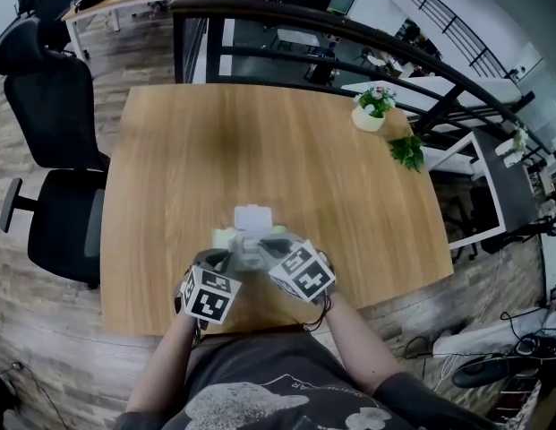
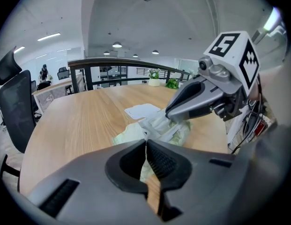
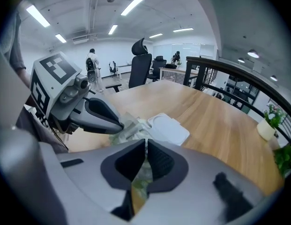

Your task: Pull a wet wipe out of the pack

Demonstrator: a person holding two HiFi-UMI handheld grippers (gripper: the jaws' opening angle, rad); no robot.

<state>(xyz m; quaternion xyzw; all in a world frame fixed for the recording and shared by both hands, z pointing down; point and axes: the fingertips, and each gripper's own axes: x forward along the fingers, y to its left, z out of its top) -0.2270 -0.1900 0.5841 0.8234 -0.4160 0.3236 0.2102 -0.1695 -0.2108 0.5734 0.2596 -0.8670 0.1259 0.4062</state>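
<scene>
A pale green wet wipe pack (image 1: 231, 237) lies near the front edge of the wooden table (image 1: 206, 150), its white lid (image 1: 253, 215) flipped open away from me. My left gripper (image 1: 231, 256) comes in from the left and is shut on the pack's near edge (image 2: 129, 134). My right gripper (image 1: 260, 251) comes in from the right. In the left gripper view its fingers (image 2: 182, 104) are pinched on a white wipe (image 2: 155, 122) that rises from the pack's opening. In the right gripper view the left gripper (image 3: 121, 124) grips the crumpled pack (image 3: 131, 128) beside the lid (image 3: 169, 127).
A small potted plant (image 1: 373, 107) and a green sprig (image 1: 407, 150) stand at the table's far right corner. A black office chair (image 1: 54, 150) stands left of the table. A dark railing (image 1: 349, 34) runs behind the table's far edge.
</scene>
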